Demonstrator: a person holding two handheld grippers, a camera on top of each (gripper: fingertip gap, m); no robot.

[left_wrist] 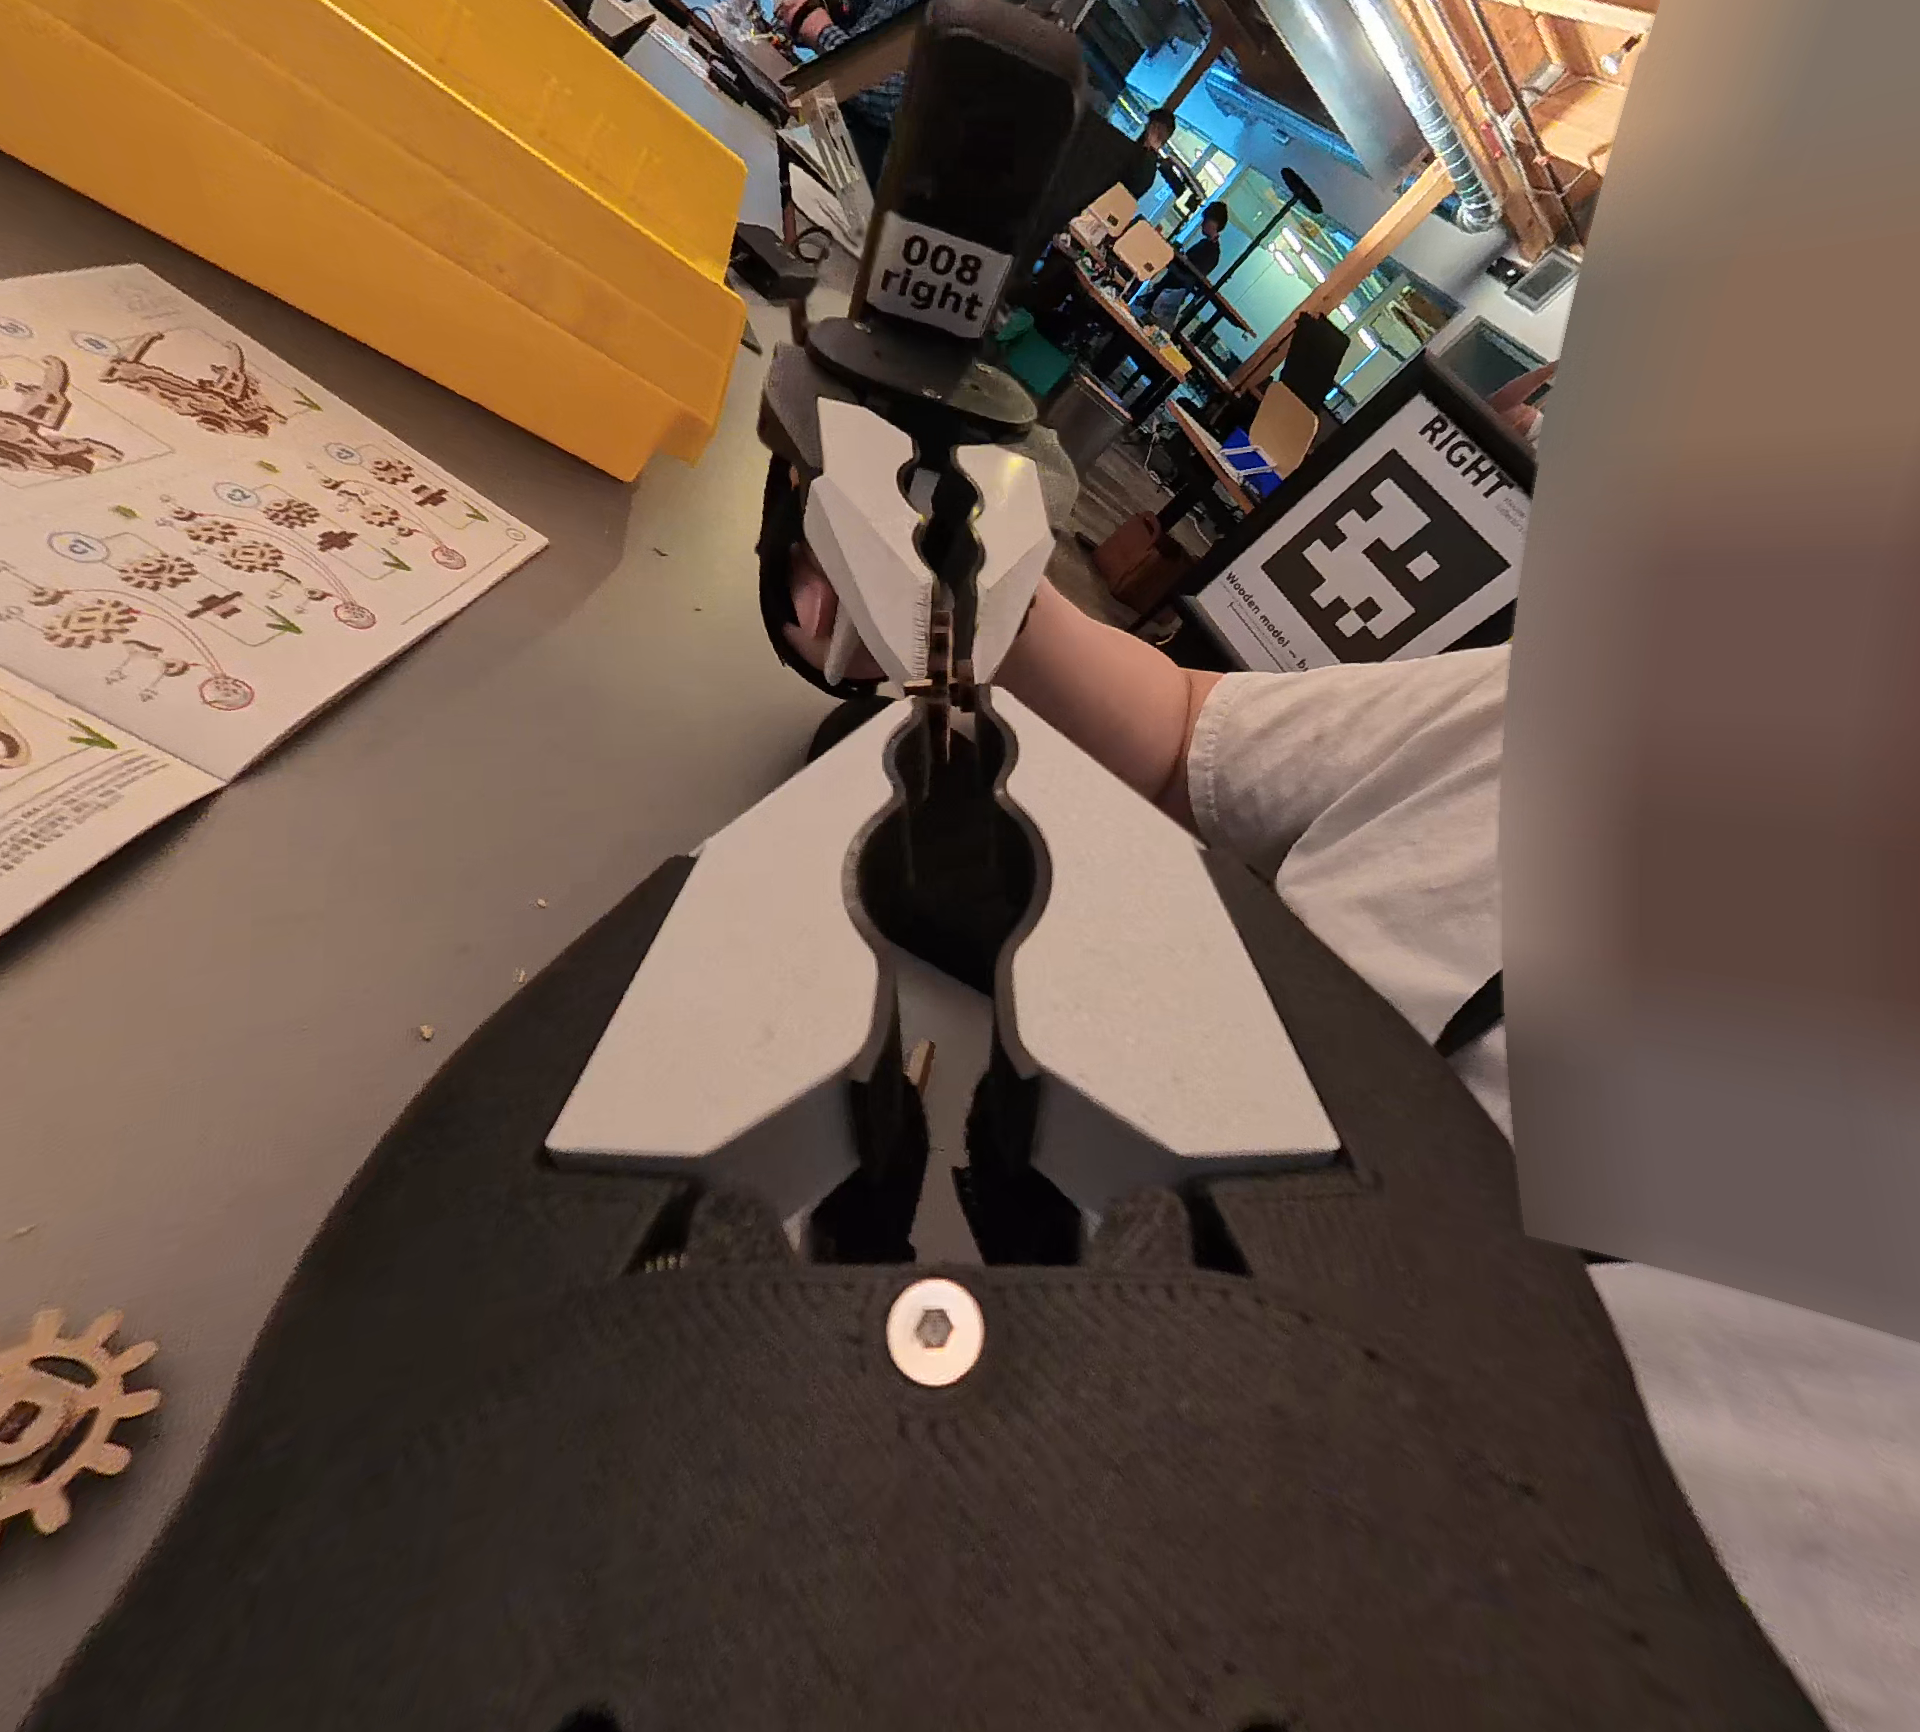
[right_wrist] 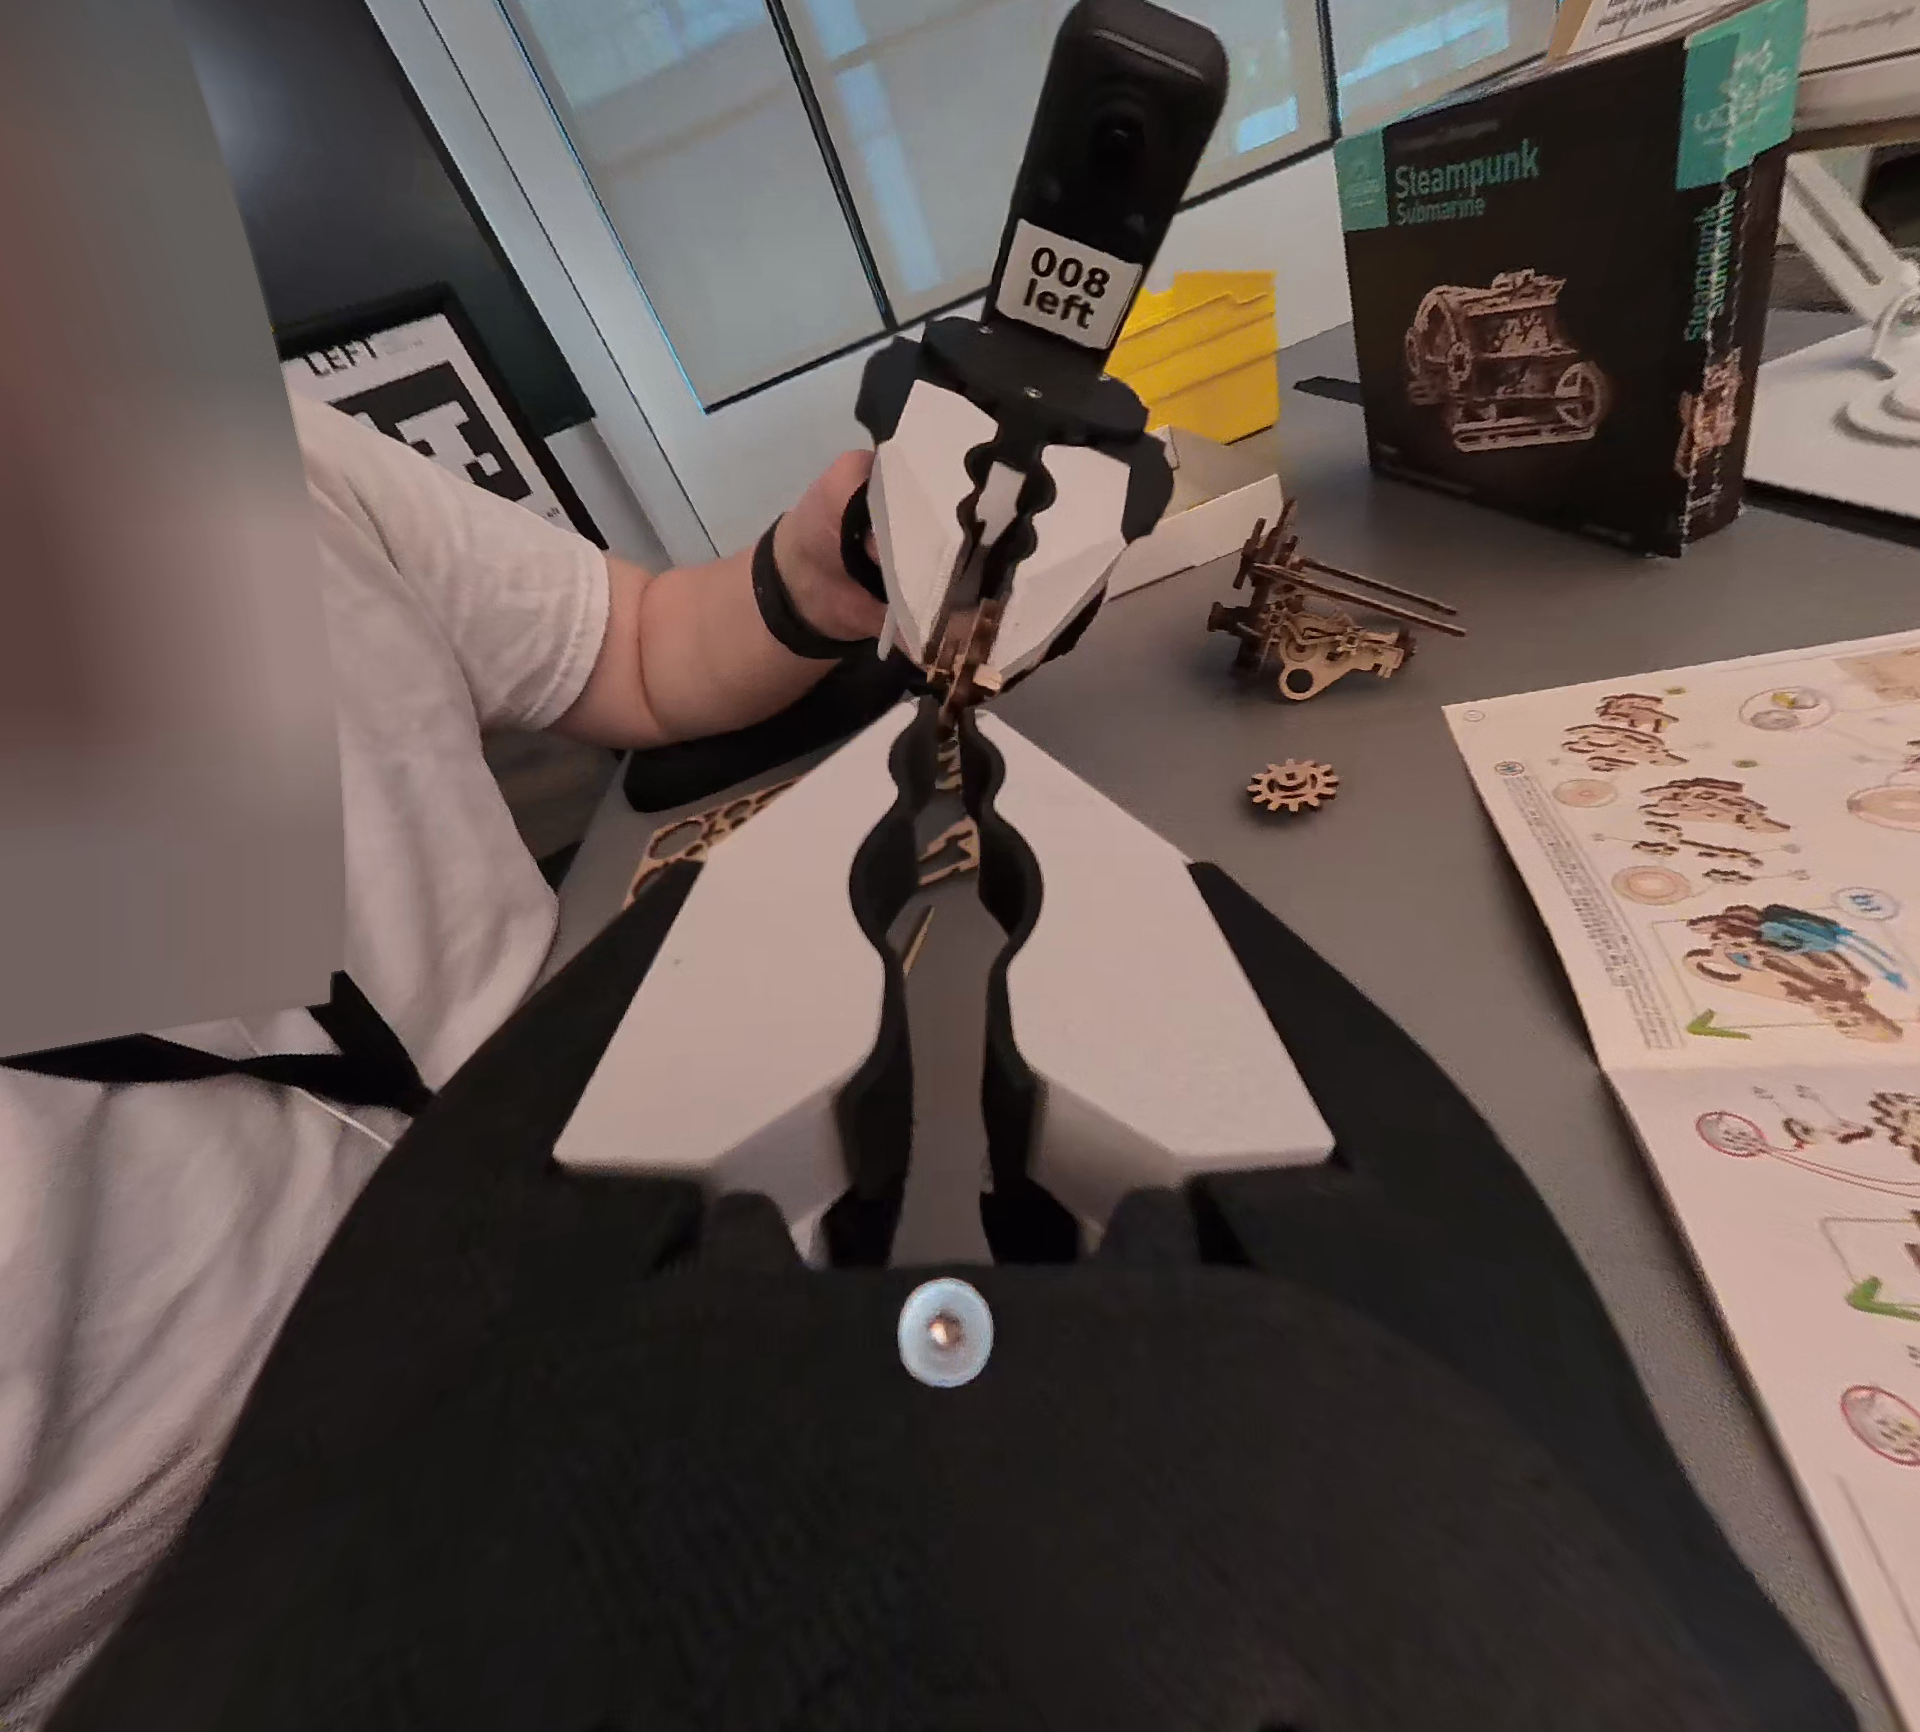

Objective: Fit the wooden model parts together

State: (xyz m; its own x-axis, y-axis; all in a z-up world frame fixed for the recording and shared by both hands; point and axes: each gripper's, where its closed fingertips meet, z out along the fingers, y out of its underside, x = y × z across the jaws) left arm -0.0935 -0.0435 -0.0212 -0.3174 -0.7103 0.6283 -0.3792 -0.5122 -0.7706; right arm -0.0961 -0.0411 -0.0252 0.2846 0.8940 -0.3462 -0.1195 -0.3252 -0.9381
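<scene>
Both hand-held grippers meet tip to tip above the grey desk [right_wrist: 1143,747]. Left hand-held gripper [left_wrist: 940,726] has its fingers drawn together, clamped on a small wooden part [left_wrist: 940,680]. Right hand-held gripper [right_wrist: 951,716] faces it from the opposite side, fingers likewise pinched on a small wooden piece [right_wrist: 961,654]. The 2 bits touch right at the tips; can't tell which sliver belongs to which gripper, or whether they're already slotted together.

In the left wrist view: instruction booklet [left_wrist: 208,539] lies open on the desk to the left, yellow bins [left_wrist: 364,155] stacked behind it, a wooden gear [left_wrist: 62,1412] at the lower left edge. A person's forearm & white sleeve [left_wrist: 1340,778] come in from the right, w/ a marker board [left_wrist: 1371,550] behind.

In the right wrist view: a half-built wooden model [right_wrist: 1320,622] sits on the desk right of the grippers, w/ a loose small gear [right_wrist: 1291,787] nearer the camera, well apart from it. The dark kit box [right_wrist: 1548,332] stands upright behind the model. Booklet pages spread at far right. A punched-out wooden sheet [right_wrist: 707,835] lies under the right gripper's left finger, partly hidden. Person's hand [right_wrist: 831,560] grips the left gripper's handle.
</scene>
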